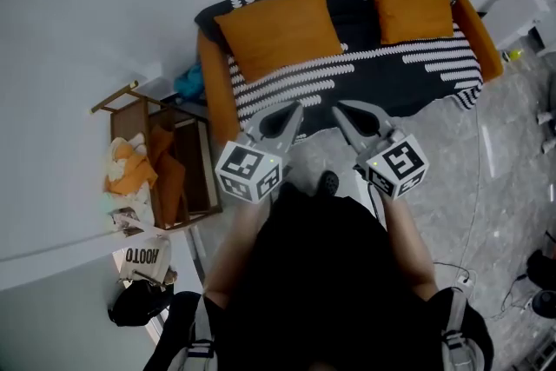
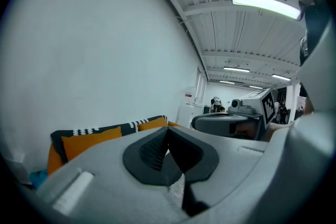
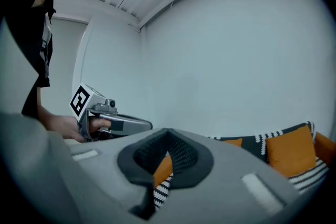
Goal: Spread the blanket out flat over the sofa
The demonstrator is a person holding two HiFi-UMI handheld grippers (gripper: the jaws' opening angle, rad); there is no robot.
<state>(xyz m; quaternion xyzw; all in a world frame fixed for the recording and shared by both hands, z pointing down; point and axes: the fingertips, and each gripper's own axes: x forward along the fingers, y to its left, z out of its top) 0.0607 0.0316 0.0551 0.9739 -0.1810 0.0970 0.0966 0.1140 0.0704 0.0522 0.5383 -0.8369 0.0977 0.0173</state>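
Note:
A black blanket with white patterned stripes lies spread over the orange sofa, covering its seat and backrest. Two orange cushions lean on top of it. My left gripper and right gripper hover side by side over the floor just in front of the sofa's front edge. Both are shut with nothing between their jaws. In the left gripper view the closed tips point over the sofa at the wall. The right gripper view shows closed tips, with a cushion at the right.
A wooden rack with orange and pale cloths stands left of the sofa. A white bag and a black bag lie below it. A cable runs over the grey floor at right. A white unit stands beside the sofa's right arm.

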